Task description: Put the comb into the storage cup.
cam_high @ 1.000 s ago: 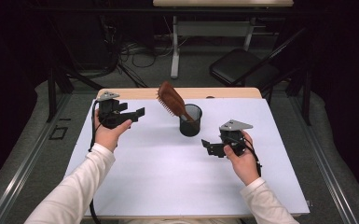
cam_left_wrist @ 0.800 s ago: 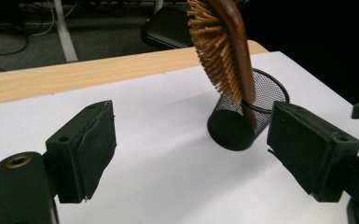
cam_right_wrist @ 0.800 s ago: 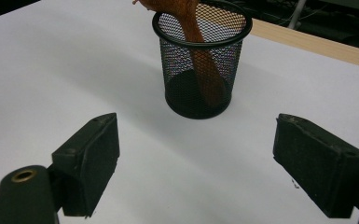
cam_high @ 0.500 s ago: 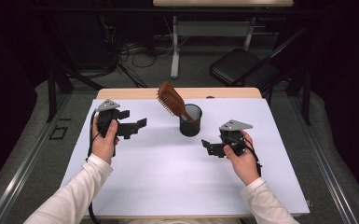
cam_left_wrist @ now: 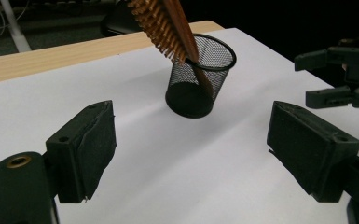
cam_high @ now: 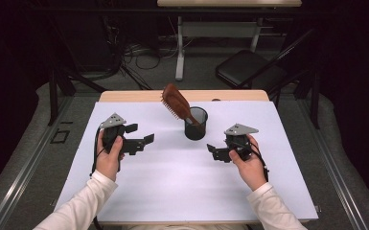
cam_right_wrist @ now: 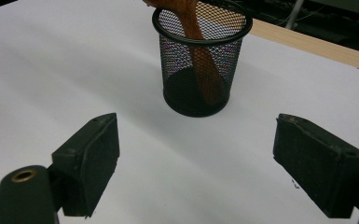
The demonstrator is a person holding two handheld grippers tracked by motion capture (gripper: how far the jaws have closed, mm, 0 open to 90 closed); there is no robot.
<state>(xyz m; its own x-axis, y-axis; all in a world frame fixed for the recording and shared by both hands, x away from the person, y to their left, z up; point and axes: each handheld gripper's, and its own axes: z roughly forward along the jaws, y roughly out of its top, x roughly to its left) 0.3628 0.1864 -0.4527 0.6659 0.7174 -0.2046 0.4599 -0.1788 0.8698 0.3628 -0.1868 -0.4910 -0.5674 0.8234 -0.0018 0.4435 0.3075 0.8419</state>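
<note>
A black mesh cup [cam_high: 196,125] stands upright on the white sheet [cam_high: 182,187], back of centre. A brown wooden hairbrush [cam_high: 175,101] rests in it handle down, its bristled head leaning out to the upper left. My left gripper [cam_high: 140,133] is left of the cup, open and empty, jaws pointing right toward it. My right gripper [cam_high: 214,152] is in front of the cup and to its right, open and empty, jaws pointing left. The left gripper view has my left gripper [cam_left_wrist: 196,154], the cup [cam_left_wrist: 198,79], the brush [cam_left_wrist: 164,23] and the other gripper [cam_left_wrist: 345,79]. Ahead of my right gripper [cam_right_wrist: 200,163] are the cup [cam_right_wrist: 200,70] and brush handle [cam_right_wrist: 200,65].
The sheet covers most of a wooden table whose bare strip [cam_high: 139,96] shows along the back edge. Behind the table on the floor are a black chair [cam_high: 249,69], a white desk leg [cam_high: 179,48] and loose cables [cam_high: 134,57]. Metal rails [cam_high: 24,163] run along both sides.
My left hand has carried its gripper nearer to me and a little lower, still open. The right hand, cup and brush have not moved.
</note>
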